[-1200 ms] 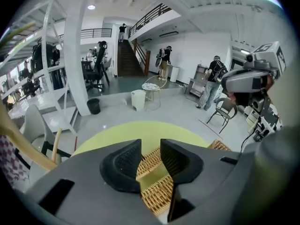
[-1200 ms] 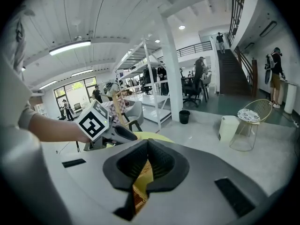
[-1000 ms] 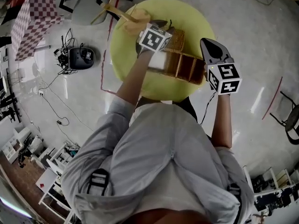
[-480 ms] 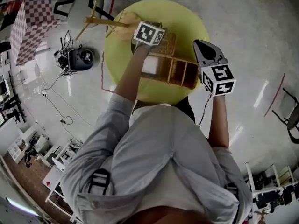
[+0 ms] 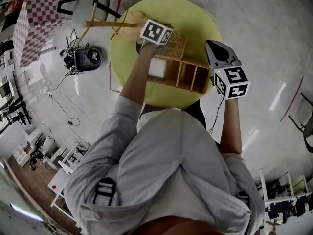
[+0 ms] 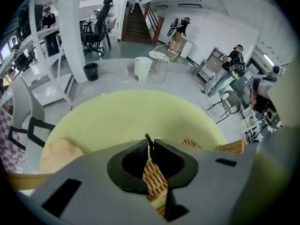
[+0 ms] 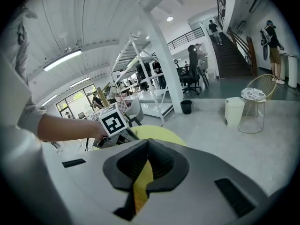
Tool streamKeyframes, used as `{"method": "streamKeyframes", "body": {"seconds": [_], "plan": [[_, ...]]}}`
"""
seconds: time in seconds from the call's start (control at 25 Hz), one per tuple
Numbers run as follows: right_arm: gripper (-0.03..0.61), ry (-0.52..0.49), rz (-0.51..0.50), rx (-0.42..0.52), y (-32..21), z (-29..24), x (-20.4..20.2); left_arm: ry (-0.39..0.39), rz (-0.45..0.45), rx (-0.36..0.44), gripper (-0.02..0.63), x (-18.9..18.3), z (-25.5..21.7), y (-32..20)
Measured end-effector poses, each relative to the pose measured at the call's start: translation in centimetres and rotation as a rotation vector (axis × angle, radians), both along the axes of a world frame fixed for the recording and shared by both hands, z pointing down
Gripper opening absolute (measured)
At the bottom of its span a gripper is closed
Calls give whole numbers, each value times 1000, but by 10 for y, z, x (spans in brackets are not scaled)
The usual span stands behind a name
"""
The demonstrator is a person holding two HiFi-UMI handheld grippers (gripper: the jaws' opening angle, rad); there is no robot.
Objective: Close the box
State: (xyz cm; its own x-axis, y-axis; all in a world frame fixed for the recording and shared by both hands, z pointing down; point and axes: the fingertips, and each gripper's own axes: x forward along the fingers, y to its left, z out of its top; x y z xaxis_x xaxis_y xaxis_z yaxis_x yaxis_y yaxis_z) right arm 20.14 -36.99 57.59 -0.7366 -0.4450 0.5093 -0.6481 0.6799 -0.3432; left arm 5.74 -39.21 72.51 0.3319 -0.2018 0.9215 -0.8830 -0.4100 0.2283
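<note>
An open wicker box (image 5: pixel 182 75) stands on the round yellow table (image 5: pixel 193 18), its wicker lid (image 5: pixel 176 43) raised at the far side. My left gripper (image 5: pixel 159 41) is over that lid. In the left gripper view its jaws (image 6: pixel 150 146) have just been closing and now pinch the lid's edge (image 6: pixel 153 183), with a thin dark tip poking out between the pads. My right gripper (image 5: pixel 210 45) hangs at the box's right end, apart from it. In its own view the right gripper (image 7: pixel 147 143) is shut on nothing, and only table (image 7: pixel 154 132) shows below the jaws.
A wooden frame (image 5: pixel 105 23) and a chair stand at the table's far left. A checkered cloth (image 5: pixel 34 18) and a black device (image 5: pixel 89 57) with cables lie on the floor at the left. People, shelves and stairs are far off in the gripper views.
My left gripper has come down onto the lid and its jaws have gone from wide apart to pinched on the wicker edge. The right gripper has sunk a little beside the box.
</note>
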Motion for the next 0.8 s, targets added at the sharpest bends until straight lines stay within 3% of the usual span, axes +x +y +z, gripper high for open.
{"method": "streamKeyframes", "body": {"seconds": [0.48,0.8], "plan": [[23,10,18,13,10,-8,2,50,4,45,46,6,-25,6],[23,31,37,66,29,-30,-7,131,-26,186,44,-1,-79,15]]}}
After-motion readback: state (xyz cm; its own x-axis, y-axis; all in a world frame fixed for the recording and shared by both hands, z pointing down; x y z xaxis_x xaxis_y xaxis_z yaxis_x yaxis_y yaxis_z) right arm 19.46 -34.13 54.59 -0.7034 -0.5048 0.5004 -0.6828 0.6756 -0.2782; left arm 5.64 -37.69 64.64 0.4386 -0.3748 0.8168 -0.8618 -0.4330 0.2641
